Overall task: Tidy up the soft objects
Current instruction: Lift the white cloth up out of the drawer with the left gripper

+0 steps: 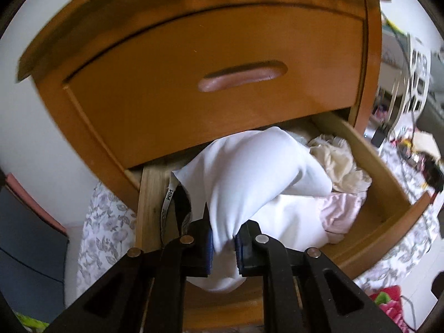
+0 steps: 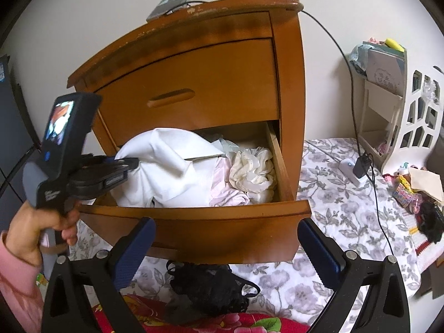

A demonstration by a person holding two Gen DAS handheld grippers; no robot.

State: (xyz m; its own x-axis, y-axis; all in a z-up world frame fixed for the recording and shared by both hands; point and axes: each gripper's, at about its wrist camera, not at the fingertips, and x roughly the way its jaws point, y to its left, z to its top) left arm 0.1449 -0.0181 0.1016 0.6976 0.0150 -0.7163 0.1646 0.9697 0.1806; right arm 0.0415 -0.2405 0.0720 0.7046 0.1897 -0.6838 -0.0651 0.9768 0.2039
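The left wrist view shows, from the left side, a strap with printed letters [image 1: 169, 197] that hangs at the left wall of the open lower drawer [image 1: 385, 186]. Beside it, the left gripper [image 1: 223, 242] is closed on a fold of the white garment [image 1: 249, 166], which rises from the drawer as a hump and hangs down between the pads. To the right of it lie a pale pink cloth [image 1: 341, 213] and a crumpled cream cloth [image 1: 338, 166], both inside the drawer. In the right wrist view, the same gripper comes from the left, held by a hand [image 2: 41, 227] in a pink sleeve, and the white garment sits partly over the front left corner of the drawer. The right gripper [image 2: 226, 248] is low in front of the drawer, its jaws wide apart and holding nothing; a black lace garment [image 2: 211, 285] lies on the flowered sheet [image 2: 347, 208] just below it. I judge that the step in hand is to put the white garment into the drawer. The next move probably needs to lower the fold deeper inside and then release it, so that nothing hangs over the front edge.
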